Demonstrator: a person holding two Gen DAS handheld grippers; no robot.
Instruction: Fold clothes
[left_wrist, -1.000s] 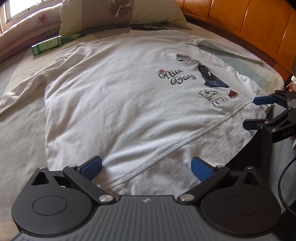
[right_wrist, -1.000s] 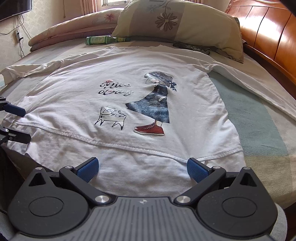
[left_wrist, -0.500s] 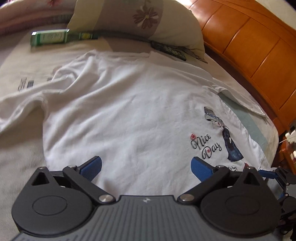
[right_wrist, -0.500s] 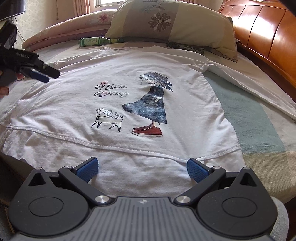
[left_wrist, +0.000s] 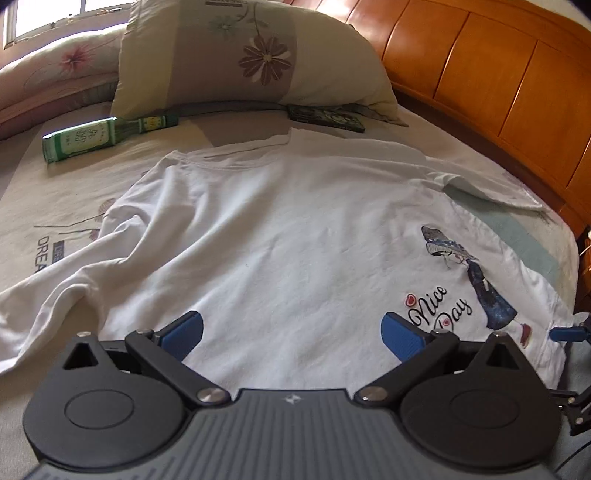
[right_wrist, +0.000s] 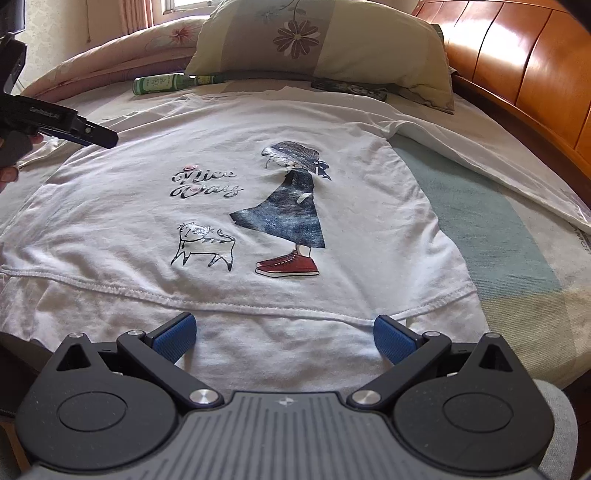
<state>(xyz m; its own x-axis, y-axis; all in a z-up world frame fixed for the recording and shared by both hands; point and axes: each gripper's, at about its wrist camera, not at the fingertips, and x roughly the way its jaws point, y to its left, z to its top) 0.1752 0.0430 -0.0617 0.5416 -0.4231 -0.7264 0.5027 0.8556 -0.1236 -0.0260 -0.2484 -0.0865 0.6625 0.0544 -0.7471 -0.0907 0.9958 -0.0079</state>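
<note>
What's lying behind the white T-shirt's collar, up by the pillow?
Behind the T-shirt collar lie a green bottle on its side and a dark flat patterned item, both against the floral pillow. Whatever is under the pillow is hidden.

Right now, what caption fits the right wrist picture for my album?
Open right gripper over the hem of a white "Nice Day" T-shirt spread on a bed.

Between my left gripper (left_wrist: 291, 334) and the neckline, the white shirt (left_wrist: 295, 236) lies low and flat; passage over it is open. At the head end, a green bottle (left_wrist: 96, 137) lies just beside the collar, with the pillow (left_wrist: 255, 55) and a dark flat object (left_wrist: 325, 117) behind. The wooden headboard (right_wrist: 517, 74) walls the right side. My right gripper (right_wrist: 284, 338) holds the hem edge, jaws apart.
</note>
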